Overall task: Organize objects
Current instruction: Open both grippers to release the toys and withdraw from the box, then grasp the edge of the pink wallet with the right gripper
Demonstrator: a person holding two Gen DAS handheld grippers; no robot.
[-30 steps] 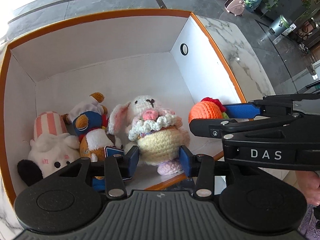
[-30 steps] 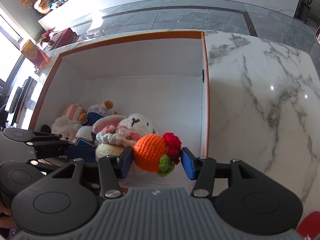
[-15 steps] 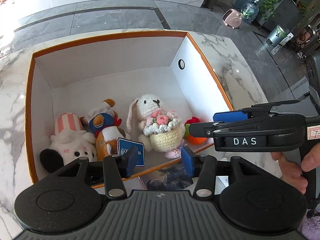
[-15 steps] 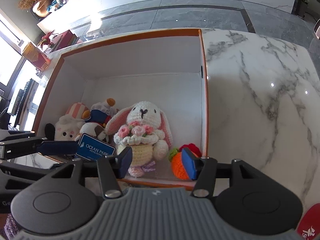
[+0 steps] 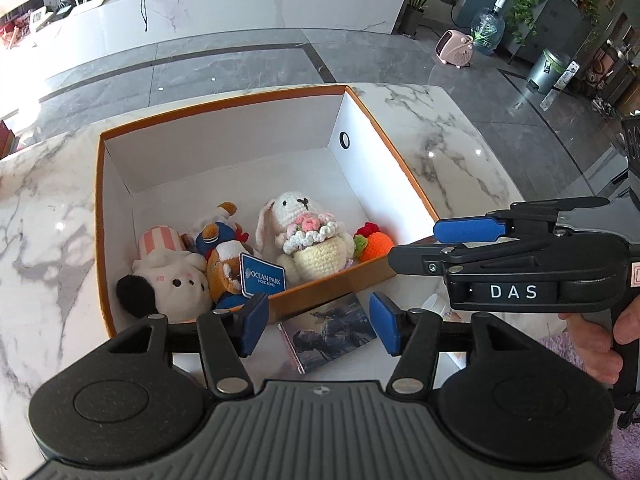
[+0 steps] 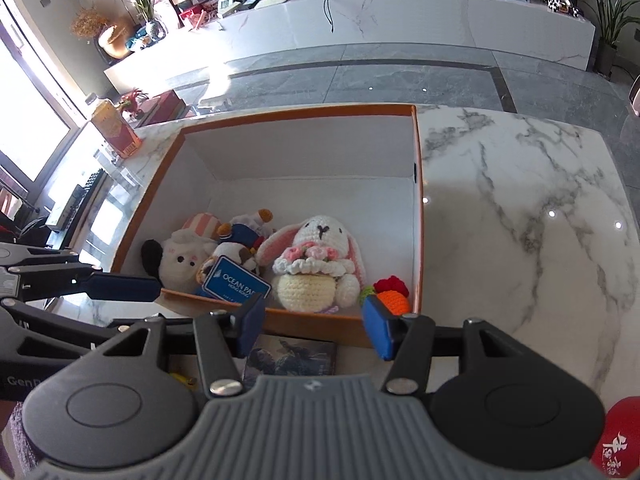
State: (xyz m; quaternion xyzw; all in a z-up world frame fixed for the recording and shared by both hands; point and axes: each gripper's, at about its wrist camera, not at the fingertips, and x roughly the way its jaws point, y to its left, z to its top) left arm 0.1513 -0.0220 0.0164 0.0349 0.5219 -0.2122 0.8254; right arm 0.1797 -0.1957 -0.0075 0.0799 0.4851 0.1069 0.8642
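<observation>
An orange-rimmed white box [image 5: 400, 168] [image 6: 419, 216] stands on the marble table. Along its near wall sit a crocheted white bunny [image 5: 310, 236] [image 6: 320, 264], an orange crocheted carrot [image 5: 374, 242] [image 6: 390, 292], a toy with a blue Ocean Park tag [image 5: 228, 258] [image 6: 236, 256] and a white plush with a striped hat [image 5: 168, 268] [image 6: 184, 246]. My left gripper [image 5: 318, 322] hangs above the box's near edge, its jaws opening with nothing between them. Beside it my right gripper [image 6: 312, 330] is open and empty too.
A dark printed booklet [image 5: 332, 334] [image 6: 292, 358] lies on the table in front of the box. A person's hand [image 5: 600, 340] holds the right gripper's handle. Marble surface spreads right of the box. A red item [image 6: 616, 440] sits at the lower right corner; an orange carton [image 6: 114, 130] stands far left.
Both grippers have risen and drawn back out of the box. The left one let go of the bunny, the right one released the carrot; both toys now rest inside.
</observation>
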